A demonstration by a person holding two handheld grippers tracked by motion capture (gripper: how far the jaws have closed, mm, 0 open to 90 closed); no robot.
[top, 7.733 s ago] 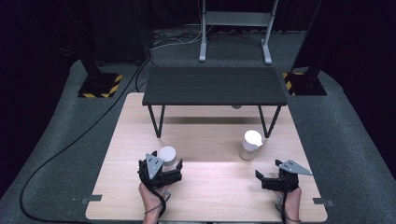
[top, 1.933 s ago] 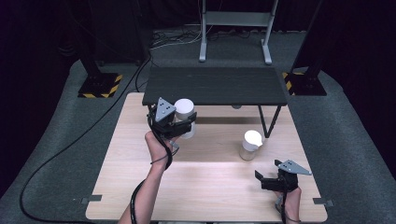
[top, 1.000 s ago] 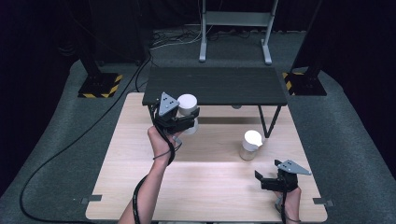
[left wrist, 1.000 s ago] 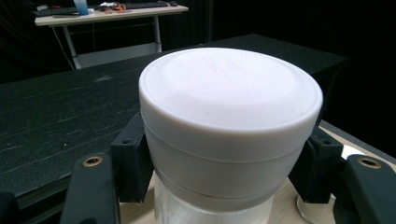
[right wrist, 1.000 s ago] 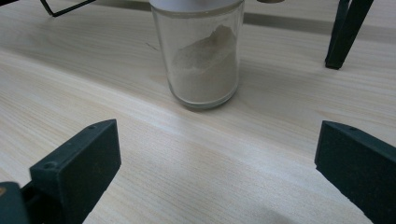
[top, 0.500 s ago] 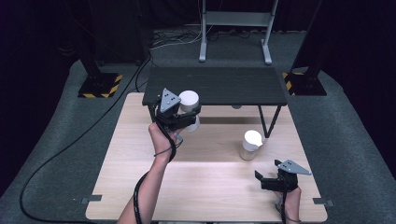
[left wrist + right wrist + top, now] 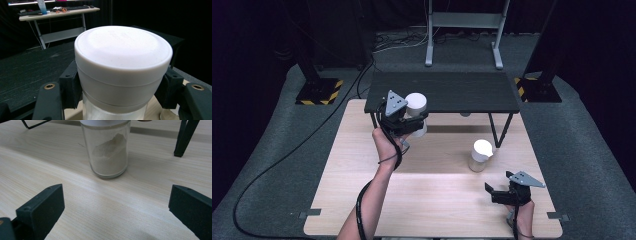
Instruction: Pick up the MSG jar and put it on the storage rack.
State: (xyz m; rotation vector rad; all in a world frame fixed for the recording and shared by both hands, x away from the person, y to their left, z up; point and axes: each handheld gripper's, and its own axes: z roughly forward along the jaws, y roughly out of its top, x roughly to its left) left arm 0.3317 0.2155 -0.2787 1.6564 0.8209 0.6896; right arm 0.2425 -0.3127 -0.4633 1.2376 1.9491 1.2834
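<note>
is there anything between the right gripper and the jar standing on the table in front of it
No. The right gripper is open and aimed at the jar, and bare wooden table lies between them. The black shelf's leg stands off to one side, behind the jar.

Two white-lidded jars (image 7: pixel 415 107) (image 7: pixel 479 155), two grippers (image 7: pixel 414 122) (image 7: pixel 498 192), one black shelf (image 7: pixel 462 92), one wooden table (image 7: pixel 437 200)

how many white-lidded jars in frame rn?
2. One white-lidded glass jar is gripped in the left gripper, raised at the black shelf's front edge. The other stands on the wooden table, ahead of the right gripper.
</note>
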